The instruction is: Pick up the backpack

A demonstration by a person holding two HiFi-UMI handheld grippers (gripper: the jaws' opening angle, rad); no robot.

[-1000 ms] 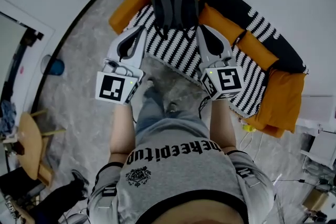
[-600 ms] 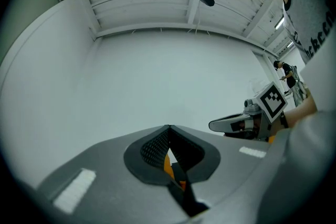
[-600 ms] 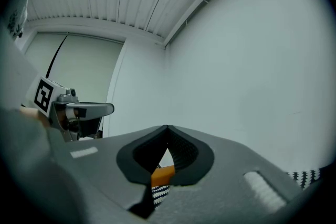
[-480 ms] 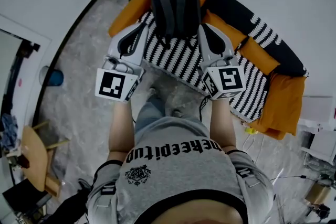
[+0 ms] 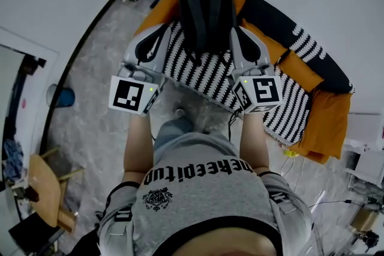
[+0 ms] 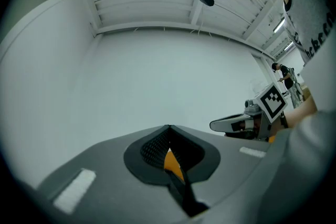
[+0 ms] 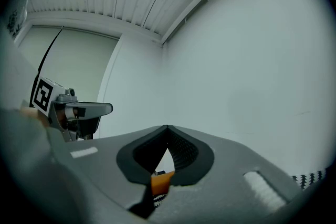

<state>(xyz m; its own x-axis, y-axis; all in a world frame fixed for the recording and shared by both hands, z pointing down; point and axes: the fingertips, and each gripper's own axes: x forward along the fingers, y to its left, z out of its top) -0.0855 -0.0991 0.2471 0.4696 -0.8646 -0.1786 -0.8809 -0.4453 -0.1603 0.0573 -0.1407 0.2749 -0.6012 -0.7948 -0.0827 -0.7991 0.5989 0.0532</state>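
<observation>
Nearer the backpack [image 5: 207, 15] now — left hand-held gripper [image 5: 168, 26] and right hand-held gripper [image 5: 236, 31] hover closed.

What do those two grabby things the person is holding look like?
Both are pale grey and pointy, like big beaks, with dark bumpy padding inside the jaws. The left gripper and the right gripper each carry a white cube with a black square pattern on it. The person wears a grey short-sleeved T-shirt with black letters.
</observation>
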